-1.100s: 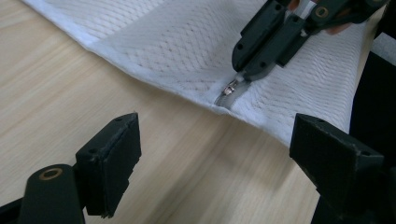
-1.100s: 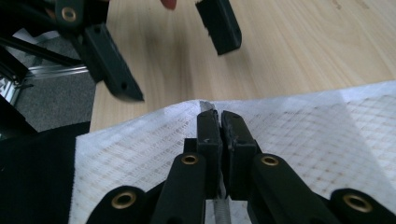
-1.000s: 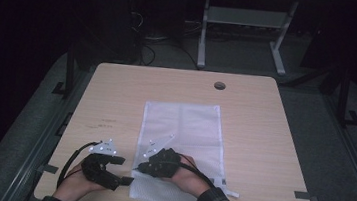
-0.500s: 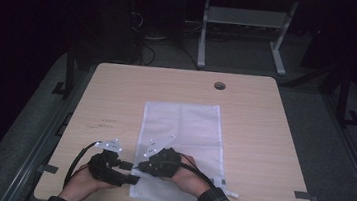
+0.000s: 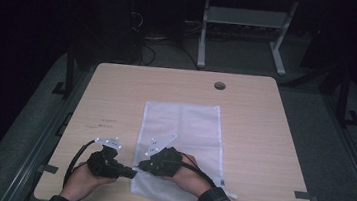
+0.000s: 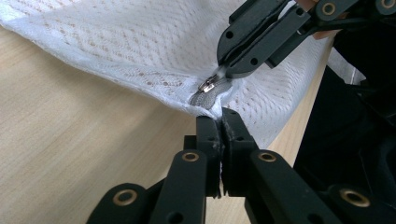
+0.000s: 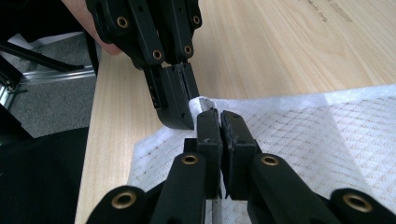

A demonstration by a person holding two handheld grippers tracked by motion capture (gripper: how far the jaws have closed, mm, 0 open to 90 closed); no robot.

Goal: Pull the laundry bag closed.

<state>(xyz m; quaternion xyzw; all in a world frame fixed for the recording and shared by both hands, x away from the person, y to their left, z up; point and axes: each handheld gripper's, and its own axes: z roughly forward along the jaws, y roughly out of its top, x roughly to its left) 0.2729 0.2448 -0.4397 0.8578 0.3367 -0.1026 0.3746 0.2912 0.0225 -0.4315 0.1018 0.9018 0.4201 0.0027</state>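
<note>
A white mesh bag (image 5: 189, 126) lies flat on the wooden table (image 5: 263, 139), with its zipper at the near left corner. My left gripper (image 5: 132, 172) reaches in from the left. Its jaws have just been closing and now pinch the bag's corner fabric (image 6: 215, 108) between the pads. My right gripper (image 5: 142, 166) rests on the bag beside it, shut on the small metal zipper pull (image 6: 207, 86). In the right gripper view my own jaws (image 7: 218, 116) stand together over the mesh, and the left gripper (image 7: 180, 109) grips the bag's corner (image 7: 201, 101) just ahead.
A round cable hole (image 5: 219, 86) sits near the table's far edge. Faint pencil marks (image 5: 109, 122) lie left of the bag. A metal stand (image 5: 245, 17) and cables are on the dark floor behind. The near table edge is just below both hands.
My left gripper has slid a little right to the bag's corner and its jaws have closed on the fabric. The right gripper has stayed put on the zipper.
</note>
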